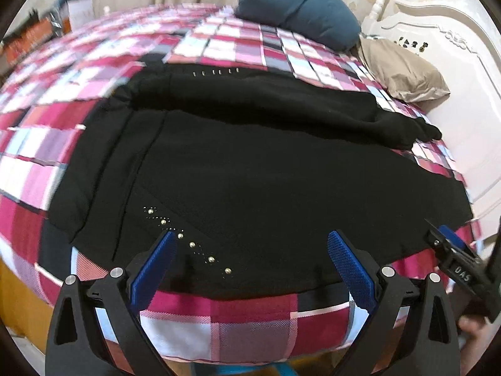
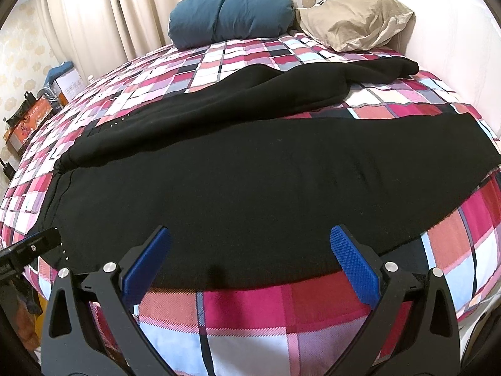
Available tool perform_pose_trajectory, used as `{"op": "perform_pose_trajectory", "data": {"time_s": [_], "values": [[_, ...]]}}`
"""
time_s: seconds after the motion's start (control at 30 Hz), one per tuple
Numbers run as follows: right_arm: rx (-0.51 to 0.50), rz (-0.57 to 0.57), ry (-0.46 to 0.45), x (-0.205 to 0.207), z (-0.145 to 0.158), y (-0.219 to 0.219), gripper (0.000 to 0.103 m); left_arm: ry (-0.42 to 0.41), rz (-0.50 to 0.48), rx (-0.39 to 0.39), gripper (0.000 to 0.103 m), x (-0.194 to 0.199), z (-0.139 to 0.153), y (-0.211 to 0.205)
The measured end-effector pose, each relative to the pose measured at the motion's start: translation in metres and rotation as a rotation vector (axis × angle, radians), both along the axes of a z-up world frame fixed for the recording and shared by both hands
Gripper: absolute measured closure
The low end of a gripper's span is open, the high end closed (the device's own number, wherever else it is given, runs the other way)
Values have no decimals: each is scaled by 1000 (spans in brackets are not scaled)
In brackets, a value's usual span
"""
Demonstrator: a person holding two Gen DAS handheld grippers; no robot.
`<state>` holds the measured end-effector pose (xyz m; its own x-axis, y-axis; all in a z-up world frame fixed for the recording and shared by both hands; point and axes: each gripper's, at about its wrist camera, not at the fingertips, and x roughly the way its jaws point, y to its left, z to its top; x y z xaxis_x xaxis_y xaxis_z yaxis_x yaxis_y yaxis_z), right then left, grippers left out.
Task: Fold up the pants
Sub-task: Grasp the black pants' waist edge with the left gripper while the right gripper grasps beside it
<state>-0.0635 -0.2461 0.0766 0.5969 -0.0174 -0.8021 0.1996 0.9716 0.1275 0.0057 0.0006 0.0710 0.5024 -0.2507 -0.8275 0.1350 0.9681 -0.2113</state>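
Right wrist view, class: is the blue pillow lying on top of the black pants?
No: the blue pillow sits at the far end of the bed, with checked bedspread showing between it and the black pants.

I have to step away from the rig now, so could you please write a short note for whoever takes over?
Left gripper: open, holding nothing, at the near edge of the pants by the studded pocket.
Right gripper: open, holding nothing, over the near leg.
Black pants: spread on the checked bedspread, waist to the left, legs running right towards the beige pillow; the far leg lies rumpled.
Done: no fold visible.
Left: probably smooth the far leg, then every fold.
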Motion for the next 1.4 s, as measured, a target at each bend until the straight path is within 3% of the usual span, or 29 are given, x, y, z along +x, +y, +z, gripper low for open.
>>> {"op": "perform_pose_trajectory", "data": {"time_s": [0.07,0.13,0.23,0.4,0.57,0.7,0.8,0.9,1.0,1.07,1.1,1.17,1.23,1.3,1.4], "values": [[-5,7,3,5,0,1,2,54,2,-12,6,16,-4,14],[-9,17,5,12,0,2,2,66,-8,-73,6,31,-2,32],[-5,32,3,20,1,5,2,12,-20,-170,6,60,13,71],[30,78,4,40,4,17,2,-58,-38,-191,6,140,24,134],[28,134,-6,56,10,34,2,43,-67,-326,6,236,2,190],[47,163,-6,68,11,43,2,126,-96,-393,6,284,-28,196],[62,176,-5,76,11,45,2,122,-138,-448,7,298,-36,191],[79,194,-3,86,10,46,2,147,-208,-577,7,306,-41,183],[114,230,4,100,9,42,2,144,-252,-603,8,311,-43,170],[146,274,-4,114,14,37,2,143,-257,-661,8,315,-43,171],[163,298,-13,119,17,35,2,146,-256,-671,8,317,-44,171],[206,387,-56,146,29,24,2,159,-252,-624,21,318,-48,171],[183,456,-68,179,38,14,2,149,-289,-585,21,313,-44,171],[173,568,-74,215,44,11,2,166,-301,-603,20,316,-45,173],[135,710,12,283,30,16,2,207,-284,-626,18,324,-45,175]]}}
